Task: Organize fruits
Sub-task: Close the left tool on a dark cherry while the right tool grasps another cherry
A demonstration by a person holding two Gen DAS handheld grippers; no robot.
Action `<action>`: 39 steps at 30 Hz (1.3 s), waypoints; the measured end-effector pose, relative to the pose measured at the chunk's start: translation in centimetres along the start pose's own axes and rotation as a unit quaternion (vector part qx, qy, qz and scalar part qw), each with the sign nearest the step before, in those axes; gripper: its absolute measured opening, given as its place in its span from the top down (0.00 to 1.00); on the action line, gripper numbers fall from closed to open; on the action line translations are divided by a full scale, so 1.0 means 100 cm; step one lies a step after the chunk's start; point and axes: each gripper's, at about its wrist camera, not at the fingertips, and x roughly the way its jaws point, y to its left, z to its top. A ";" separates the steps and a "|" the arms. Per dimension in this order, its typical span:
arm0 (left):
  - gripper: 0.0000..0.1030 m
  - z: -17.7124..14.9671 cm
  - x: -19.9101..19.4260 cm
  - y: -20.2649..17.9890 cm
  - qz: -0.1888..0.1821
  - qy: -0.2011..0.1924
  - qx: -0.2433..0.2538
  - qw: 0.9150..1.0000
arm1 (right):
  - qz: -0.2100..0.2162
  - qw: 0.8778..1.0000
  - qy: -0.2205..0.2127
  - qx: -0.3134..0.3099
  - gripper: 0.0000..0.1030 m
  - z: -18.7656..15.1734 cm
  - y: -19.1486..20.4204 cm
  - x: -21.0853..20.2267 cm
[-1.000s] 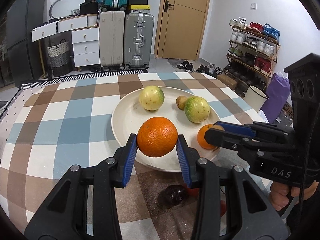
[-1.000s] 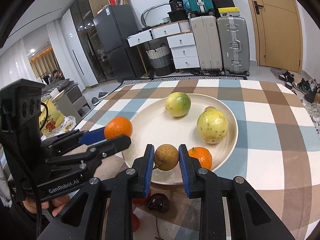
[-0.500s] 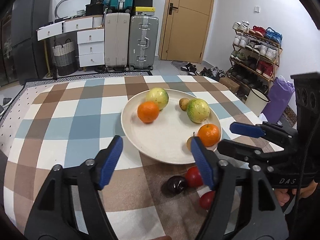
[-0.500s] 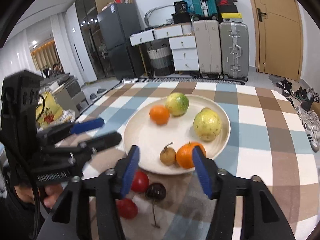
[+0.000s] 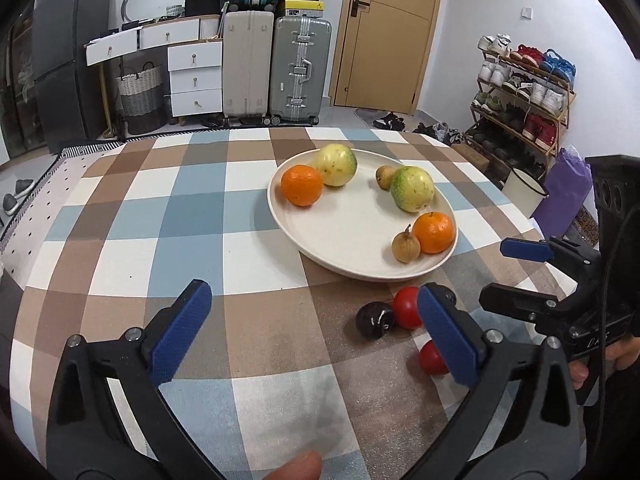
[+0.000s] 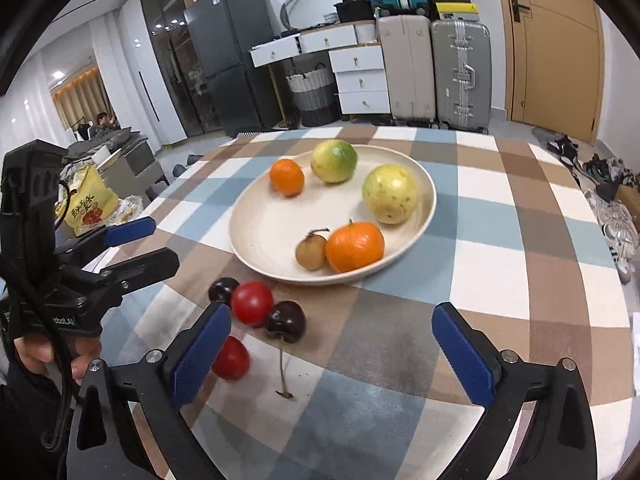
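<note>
so the count: one cream plate (image 6: 248,240) on the checkered surface (image 6: 500,208). on it, two oranges (image 6: 354,246) (image 6: 286,177), two big yellow-green round fruits (image 6: 391,193) (image 6: 333,161), and two little brown ones, one (image 6: 311,253) by the near orange and one (image 5: 385,177) only visible from the left view. off the plate, two red cherry tomatoes (image 6: 252,303) (image 6: 231,358) and two dark cherries (image 6: 285,321) (image 6: 223,289). two tongs, (image 5: 316,336) and (image 6: 332,356).
</note>
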 end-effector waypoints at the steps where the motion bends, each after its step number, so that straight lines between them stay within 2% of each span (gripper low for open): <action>1: 0.00 -0.001 0.001 -0.001 0.000 0.003 0.002 1.000 | -0.002 1.000 0.002 0.003 0.01 0.000 -0.001 0.002; 12: 0.00 -0.011 0.022 -0.011 0.015 0.047 0.023 0.999 | -0.021 0.999 0.032 0.002 0.01 -0.001 -0.002 0.019; 24: 0.00 -0.012 0.029 -0.008 0.019 0.057 0.016 0.998 | -0.030 0.998 0.050 0.001 0.01 0.000 0.000 0.031; 30: 0.00 -0.013 0.030 -0.005 0.022 0.058 0.012 0.998 | -0.065 0.996 0.051 0.018 0.01 -0.001 -0.016 0.027; 37: 0.00 -0.012 0.031 -0.003 0.022 0.059 0.012 0.998 | -0.030 0.998 0.052 0.008 0.01 0.001 -0.006 0.032; 39: 0.00 -0.012 0.032 -0.003 0.022 0.059 0.011 0.998 | -0.033 0.998 0.058 0.002 0.01 0.000 -0.002 0.037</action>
